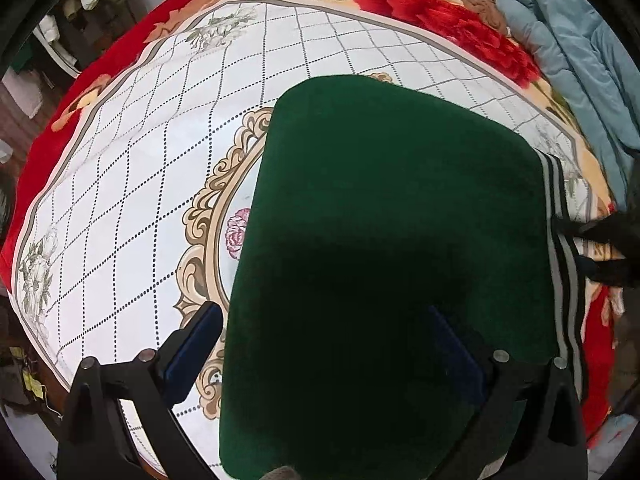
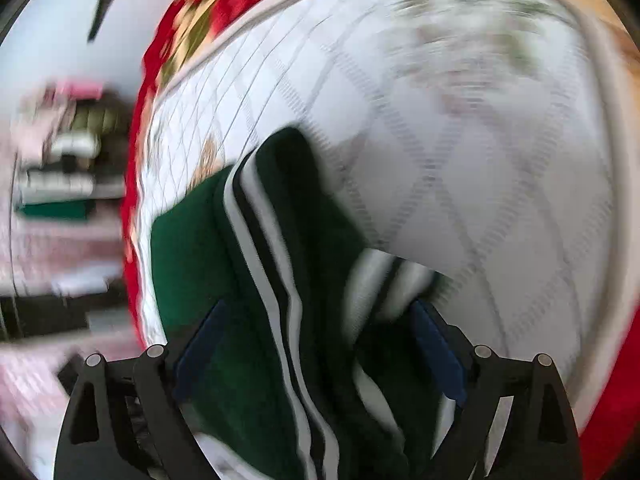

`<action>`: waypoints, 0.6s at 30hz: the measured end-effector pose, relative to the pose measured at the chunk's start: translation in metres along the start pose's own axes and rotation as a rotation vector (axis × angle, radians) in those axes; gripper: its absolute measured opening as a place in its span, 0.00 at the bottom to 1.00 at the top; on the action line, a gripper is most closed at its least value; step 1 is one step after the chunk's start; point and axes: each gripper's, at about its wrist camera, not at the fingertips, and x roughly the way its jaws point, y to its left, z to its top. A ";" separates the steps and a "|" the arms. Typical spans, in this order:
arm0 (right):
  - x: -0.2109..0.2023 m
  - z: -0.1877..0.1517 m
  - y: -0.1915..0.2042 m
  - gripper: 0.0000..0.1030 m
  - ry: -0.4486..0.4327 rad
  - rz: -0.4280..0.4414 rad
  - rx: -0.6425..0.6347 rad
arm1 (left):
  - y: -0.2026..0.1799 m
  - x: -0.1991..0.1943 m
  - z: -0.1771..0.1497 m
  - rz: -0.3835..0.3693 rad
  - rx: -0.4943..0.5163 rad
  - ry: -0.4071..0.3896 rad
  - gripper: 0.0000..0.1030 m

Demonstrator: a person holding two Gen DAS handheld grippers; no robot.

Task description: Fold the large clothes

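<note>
garment: dark green garment (image 1: pixel 384 216), folded into a flat, roughly rectangular panel; striped rib hem (image 1: pixel 558 216) in grey, black and white runs down its right edge.
garment position: lies on the white quilted cover (image 1: pixel 132 184), over the cover's gold-scroll medallion (image 1: pixel 208 208), hiding most of it.
cover: white with dotted diamond grid and grey flower prints; spread over a red floral blanket (image 1: pixel 440 12) that shows around its far and side edges.
left tongs (image 1: pixel 328 344): pointing steeply down above the near part of the garment; blue-padded fingers spread wide, nothing between the pads, no contact with the cloth visible.
right tongs (image 2: pixel 320 344): picture heavily motion-blurred; fingers stand wide apart over the striped hem, cloth lies between them, pads not pressing on it.
right tongs in left view: dark shape at the hem's right edge, detail too unclear to read.
beside the cover: pale blue padded jacket (image 1: pixel 576 56) lies past the blanket's far right corner.
background: clothes pile at far left, blurred.
</note>
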 end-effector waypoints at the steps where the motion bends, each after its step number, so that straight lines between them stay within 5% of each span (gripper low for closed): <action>1: 0.014 0.002 0.011 0.61 0.007 -0.068 -0.085 | -0.003 0.003 0.001 0.012 0.005 0.003 1.00; 3: 0.031 0.011 0.015 0.48 -0.005 -0.037 -0.122 | -0.006 0.011 -0.001 0.024 0.016 0.014 1.00; 4: 0.027 0.013 0.011 0.36 0.005 0.059 -0.084 | -0.005 0.014 -0.001 0.039 0.017 0.017 1.00; 7: 0.020 0.019 -0.018 0.30 0.052 0.448 0.140 | 0.000 0.019 -0.001 0.028 0.005 0.010 1.00; 9: 0.040 0.014 -0.048 0.30 0.160 0.799 0.362 | 0.003 0.018 0.000 0.013 -0.004 0.006 1.00; 10: 0.052 0.012 -0.062 0.30 0.189 0.831 0.434 | 0.003 0.018 0.000 0.019 0.002 0.012 1.00; 12: 0.062 0.015 -0.086 0.43 0.188 0.567 0.478 | 0.001 0.021 0.000 0.019 0.019 0.026 1.00; 14: 0.057 0.023 -0.086 0.52 0.181 0.512 0.467 | 0.000 0.019 0.001 0.026 0.017 0.038 1.00; 16: 0.026 0.032 -0.064 0.68 0.138 0.296 0.329 | 0.002 0.015 0.002 0.026 0.011 0.038 1.00; 18: -0.005 0.032 -0.040 0.73 0.078 0.144 0.179 | 0.006 0.009 0.001 0.034 0.002 0.035 1.00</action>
